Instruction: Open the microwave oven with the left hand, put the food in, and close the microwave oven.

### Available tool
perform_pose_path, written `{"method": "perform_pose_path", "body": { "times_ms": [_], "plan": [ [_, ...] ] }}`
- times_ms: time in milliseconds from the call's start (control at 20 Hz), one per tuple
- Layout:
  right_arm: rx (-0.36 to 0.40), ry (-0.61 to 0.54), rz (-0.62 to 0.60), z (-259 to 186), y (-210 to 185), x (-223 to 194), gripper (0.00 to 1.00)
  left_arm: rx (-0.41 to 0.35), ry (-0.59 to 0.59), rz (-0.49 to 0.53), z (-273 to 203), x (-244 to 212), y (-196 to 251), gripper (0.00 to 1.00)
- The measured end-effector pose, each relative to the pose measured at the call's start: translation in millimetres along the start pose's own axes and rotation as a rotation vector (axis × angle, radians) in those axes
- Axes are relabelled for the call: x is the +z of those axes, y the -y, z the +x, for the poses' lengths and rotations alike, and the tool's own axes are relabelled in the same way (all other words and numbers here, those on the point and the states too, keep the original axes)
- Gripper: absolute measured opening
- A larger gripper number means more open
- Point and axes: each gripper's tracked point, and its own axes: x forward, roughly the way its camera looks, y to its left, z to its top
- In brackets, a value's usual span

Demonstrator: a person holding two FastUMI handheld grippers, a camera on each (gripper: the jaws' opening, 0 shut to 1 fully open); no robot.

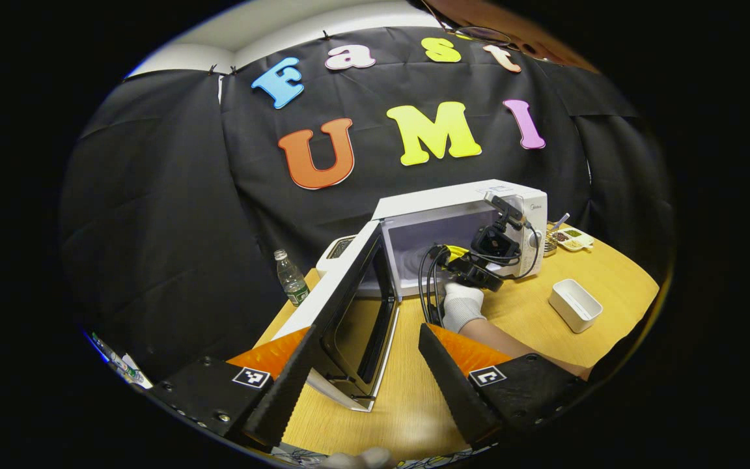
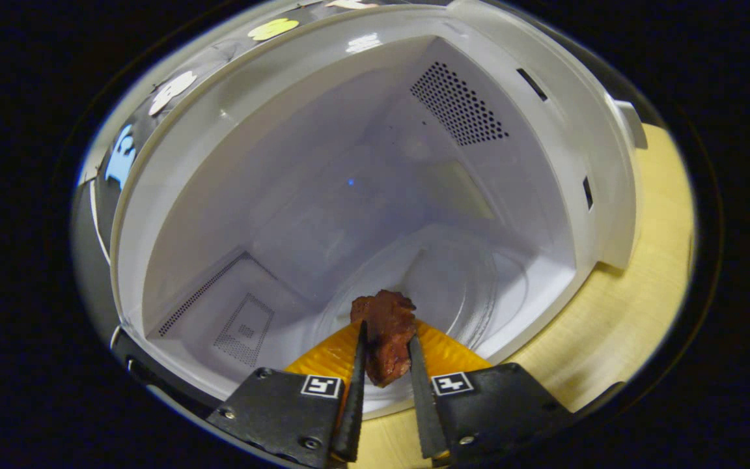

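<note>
So the food (image 2: 385, 335), a brownish-red chunk of something meaty, is pinched between both fingers of the right gripper (image 2: 385, 348), which is clamped tight on it. It hangs right at the mouth of the microwave (image 2: 599, 189), over the front edge of the glass turntable (image 2: 472, 286); I can't tell if it touches the plate. The white cavity is all around it, with a vent grille on the upper right wall and a perforated panel low on the left.

From the left gripper view you get the wider picture: the microwave (image 1: 459, 202) sits on a wooden table (image 1: 525, 326) with its door (image 1: 349, 306) swung wide open toward the camera. The right gripper (image 1: 450, 257) is poking into the opening, held by a gloved hand (image 1: 461, 305) with cables looping off it. The open door stands between the fingers of the left gripper (image 1: 359, 371), whose jaws are spread wide apart with nothing pressed by them.

Other stuff around: a small plastic water bottle (image 1: 291, 279) left of the microwave, next to a white gadget (image 1: 338, 251) partly hidden behind the door. A white rectangular container (image 1: 575, 304) sits on the table to the right, well apart from the microwave. Farther back there's a small tray (image 1: 572, 238) with some food bits, beside the microwave's right end.
</note>
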Motion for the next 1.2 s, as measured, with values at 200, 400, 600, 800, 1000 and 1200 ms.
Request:
{"method": "perform_pose_path", "body": {
  "times_ms": [200, 400, 600, 800, 1000, 1200],
  "plan": [
    [0.028, 0.009, -0.181, -1, -8, 5, 0.6, 0.018, -0.009, 0.018, 0, -6, -4, 0.95],
    [0.011, 0.033, -0.33, -10, -4, 8, 0.84, 0.019, 0.005, 0.02, -1, 2, -1, 0.95],
    [0.025, 0.028, -0.313, -14, 2, 17, 0.91, 0.019, 0.018, 0.027, -3, 5, 2, 0.95],
    [0.068, 0.02, -0.364, -45, -11, 35, 0.98, 0.014, 0.038, 0.012, -5, 17, 2, 0.95],
    [0.109, 0.032, -0.441, -103, -24, 83, 0.98, -0.004, 0.077, -0.01, -14, 41, -2, 0.95],
    [0.153, 0.029, -0.544, -182, -28, 138, 0.9, -0.006, 0.124, -0.059, -20, 66, -17, 0.95]
  ]
}}
